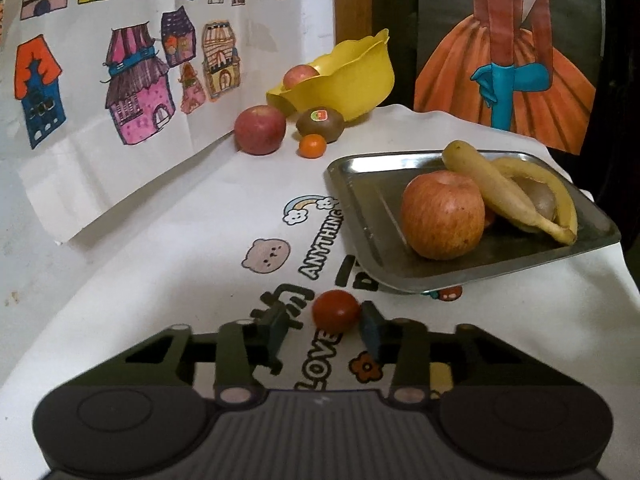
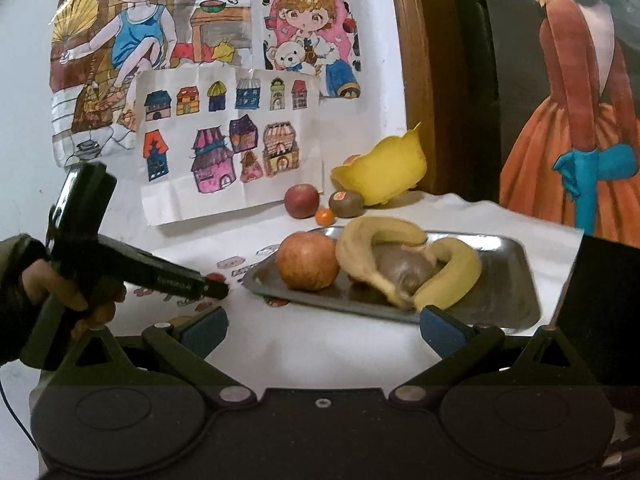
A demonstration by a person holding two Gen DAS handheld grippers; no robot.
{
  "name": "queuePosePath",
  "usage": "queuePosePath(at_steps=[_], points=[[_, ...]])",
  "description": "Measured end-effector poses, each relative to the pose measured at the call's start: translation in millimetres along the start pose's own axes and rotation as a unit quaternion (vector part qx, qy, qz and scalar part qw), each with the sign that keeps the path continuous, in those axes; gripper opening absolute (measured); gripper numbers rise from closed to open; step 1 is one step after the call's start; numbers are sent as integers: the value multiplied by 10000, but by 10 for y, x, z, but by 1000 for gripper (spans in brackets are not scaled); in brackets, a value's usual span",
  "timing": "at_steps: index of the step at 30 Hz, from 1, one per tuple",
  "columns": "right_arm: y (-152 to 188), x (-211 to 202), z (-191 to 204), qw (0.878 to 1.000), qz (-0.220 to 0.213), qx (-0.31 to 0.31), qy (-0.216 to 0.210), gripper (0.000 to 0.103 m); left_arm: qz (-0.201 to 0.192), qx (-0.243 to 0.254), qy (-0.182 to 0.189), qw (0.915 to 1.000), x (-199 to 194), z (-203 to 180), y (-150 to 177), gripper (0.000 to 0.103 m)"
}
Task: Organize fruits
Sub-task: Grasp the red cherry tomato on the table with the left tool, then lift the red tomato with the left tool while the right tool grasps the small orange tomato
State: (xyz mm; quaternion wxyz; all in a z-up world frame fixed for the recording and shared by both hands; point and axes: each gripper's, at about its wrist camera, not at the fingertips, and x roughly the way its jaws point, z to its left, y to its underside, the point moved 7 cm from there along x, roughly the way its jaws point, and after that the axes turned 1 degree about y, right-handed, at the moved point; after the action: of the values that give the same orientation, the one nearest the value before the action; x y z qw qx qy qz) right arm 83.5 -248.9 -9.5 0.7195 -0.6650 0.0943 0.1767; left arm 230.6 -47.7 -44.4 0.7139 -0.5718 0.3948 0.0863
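Sitting on the white printed cloth (image 1: 168,264) covering the worktop: a small red tomato (image 1: 335,310), lying between the jaws of the left gripper (image 1: 325,326), near their tips. Touching or nearly touching the fruit on its right side, the right blue pad; standing slightly apart from it on the left, the other pad, so the jaws are part-open around the tomato rather than pinching it. Resting just beyond the tomato, toward the right: a steel tray (image 1: 360,184), holding a red-yellow apple (image 1: 442,216), two bananas (image 1: 508,192) curving around a brown kiwi (image 1: 540,200), and a small reddish fruit barely showing behind the apple.

Waiting at the far edge, against the wall drawings: a tipped yellow bowl (image 1: 352,80) with one apple (image 1: 300,76) inside, and in front of it another red apple (image 1: 260,129), a stickered kiwi (image 1: 320,122) and a small orange fruit (image 1: 312,146), the last two almost touching.

Hovering near the tray's front rim in the right wrist view: the right gripper (image 2: 322,330), jaws spread wide and holding nothing. Showing at left in that view: a person's hand (image 2: 68,288) gripping the left tool's handle, its tips reaching the tomato beside the tray's left corner.
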Motion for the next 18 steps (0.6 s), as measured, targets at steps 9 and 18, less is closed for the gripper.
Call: queuePosePath(at_steps=[9,18], points=[[-599,311,-124,9994,221,-251,-12,99,-193,121,109,9997,11,23,2,27],[-1158,1693,-85,9907,405,-829,-1002,90,-121,-251,230,9993,86,277,-104,27]])
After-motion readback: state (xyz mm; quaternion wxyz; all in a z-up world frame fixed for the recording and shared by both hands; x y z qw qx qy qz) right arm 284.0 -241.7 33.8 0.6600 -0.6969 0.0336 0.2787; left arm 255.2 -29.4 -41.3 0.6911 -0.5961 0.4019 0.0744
